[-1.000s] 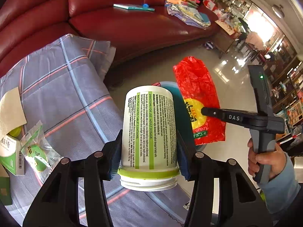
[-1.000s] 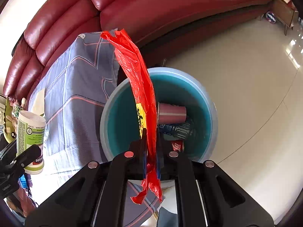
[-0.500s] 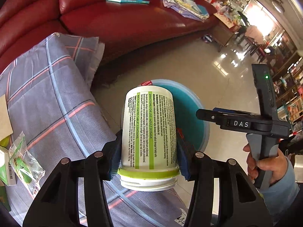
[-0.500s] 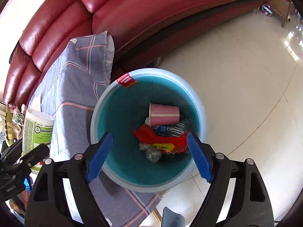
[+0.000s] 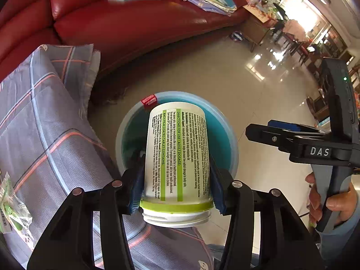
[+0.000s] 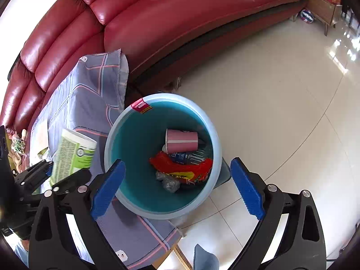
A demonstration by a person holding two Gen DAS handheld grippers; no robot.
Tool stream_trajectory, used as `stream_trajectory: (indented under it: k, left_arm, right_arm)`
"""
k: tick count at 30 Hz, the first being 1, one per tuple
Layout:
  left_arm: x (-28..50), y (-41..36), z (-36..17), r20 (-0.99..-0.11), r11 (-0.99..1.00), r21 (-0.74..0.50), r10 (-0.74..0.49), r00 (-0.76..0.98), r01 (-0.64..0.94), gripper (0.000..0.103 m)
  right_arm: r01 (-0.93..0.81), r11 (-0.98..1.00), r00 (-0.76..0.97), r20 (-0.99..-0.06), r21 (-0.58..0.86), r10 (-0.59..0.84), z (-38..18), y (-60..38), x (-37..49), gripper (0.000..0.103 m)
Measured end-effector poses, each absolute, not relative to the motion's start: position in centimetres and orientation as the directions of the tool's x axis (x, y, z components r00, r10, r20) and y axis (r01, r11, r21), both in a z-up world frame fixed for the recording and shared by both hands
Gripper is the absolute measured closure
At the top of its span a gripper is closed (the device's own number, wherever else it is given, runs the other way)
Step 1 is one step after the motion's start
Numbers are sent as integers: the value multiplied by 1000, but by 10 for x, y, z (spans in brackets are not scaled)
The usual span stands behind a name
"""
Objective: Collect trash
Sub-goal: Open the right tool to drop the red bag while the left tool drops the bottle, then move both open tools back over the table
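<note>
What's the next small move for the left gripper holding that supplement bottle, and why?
Probably ease the left gripper a little further over the teal bin, then open. In the right wrist view the white bottle sits beside the rim, above the cloth, not inside it.

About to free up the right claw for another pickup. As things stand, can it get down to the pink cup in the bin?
Probably yes. The right claw is open and empty above the bin; the pink cup lies uncovered on top of the trash, and the bottle in the left claw sits off to the side.
</note>
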State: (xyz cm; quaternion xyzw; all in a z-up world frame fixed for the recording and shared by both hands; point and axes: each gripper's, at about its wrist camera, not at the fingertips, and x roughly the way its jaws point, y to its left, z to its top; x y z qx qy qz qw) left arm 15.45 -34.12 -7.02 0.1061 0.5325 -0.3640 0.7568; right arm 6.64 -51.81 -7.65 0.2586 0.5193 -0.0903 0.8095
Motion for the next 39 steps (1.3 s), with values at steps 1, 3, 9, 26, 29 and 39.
stream_trajectory:
  k: [1, 3, 9, 26, 29, 39]
  left_arm:
    - [154, -344, -72, -885, 709, -228, -437, 162, 667, 52]
    - [155, -350, -76, -887, 704, -230, -435, 152, 672, 52]
    - [157, -358, -81, -894, 712, -217, -419, 156, 668, 33]
    - [153, -324, -73, -893, 762, -201, -400, 204, 615, 5]
    - [151, -318, -72, -895, 766, -198, -396, 207, 611, 5]
    - [151, -286, -63, -887, 786, -203, -400, 231, 583, 4]
  right_arm:
    - [418, 849, 443, -889, 322, 119, -76, -519, 65, 12]
    - [423, 851, 436, -893, 312, 111, -75, -520, 63, 11]
    - [443, 842, 425, -899, 308, 105, -76, -524, 58, 11]
    - [434, 849, 404, -908, 301, 115, -74, -505, 61, 11]
    - [430, 854, 397, -911, 294, 114, -73, -498, 64, 11]
    - [382, 883, 386, -916, 271, 114, -66, -460, 74, 11]
